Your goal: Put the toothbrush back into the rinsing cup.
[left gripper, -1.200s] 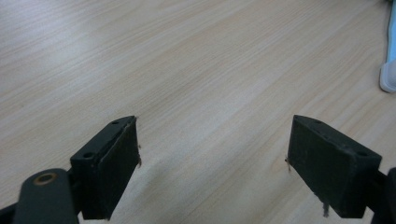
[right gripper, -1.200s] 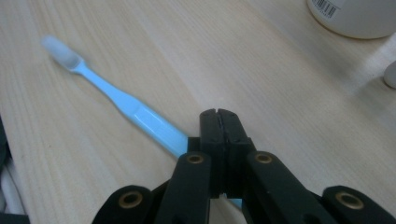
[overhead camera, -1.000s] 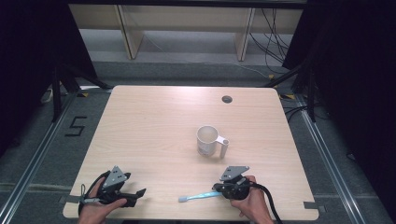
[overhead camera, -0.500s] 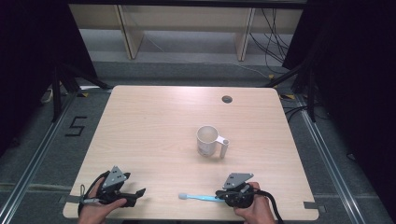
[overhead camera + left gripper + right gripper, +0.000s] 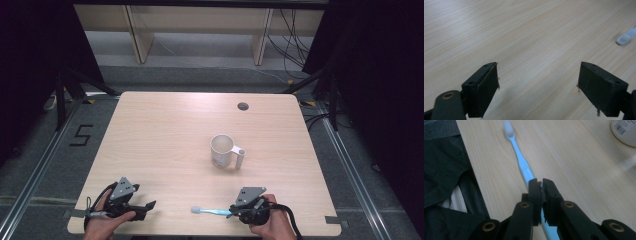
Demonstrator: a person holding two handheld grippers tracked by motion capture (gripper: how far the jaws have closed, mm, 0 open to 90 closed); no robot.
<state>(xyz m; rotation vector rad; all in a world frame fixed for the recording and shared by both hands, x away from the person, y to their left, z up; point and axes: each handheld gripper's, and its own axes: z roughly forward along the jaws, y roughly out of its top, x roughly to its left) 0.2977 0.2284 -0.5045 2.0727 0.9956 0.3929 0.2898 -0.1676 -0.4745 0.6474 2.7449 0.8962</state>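
Near the front edge of the desk (image 5: 165,130) lies our toothbrush (image 5: 212,211), its handle pinched in the right claw (image 5: 542,185), whose jaws are closed on it, head pointing toward our left hand. We judge the mug (image 5: 223,150), standing farther back, its likely home; we should lift level and keep the grip firm. Our left claw (image 5: 537,82) rests with jaws wide apart, holding nothing.

Light blue toothbrush (image 5: 522,165) (white head), white mug (image 5: 222,150), pale wood-grain table (image 5: 165,135)
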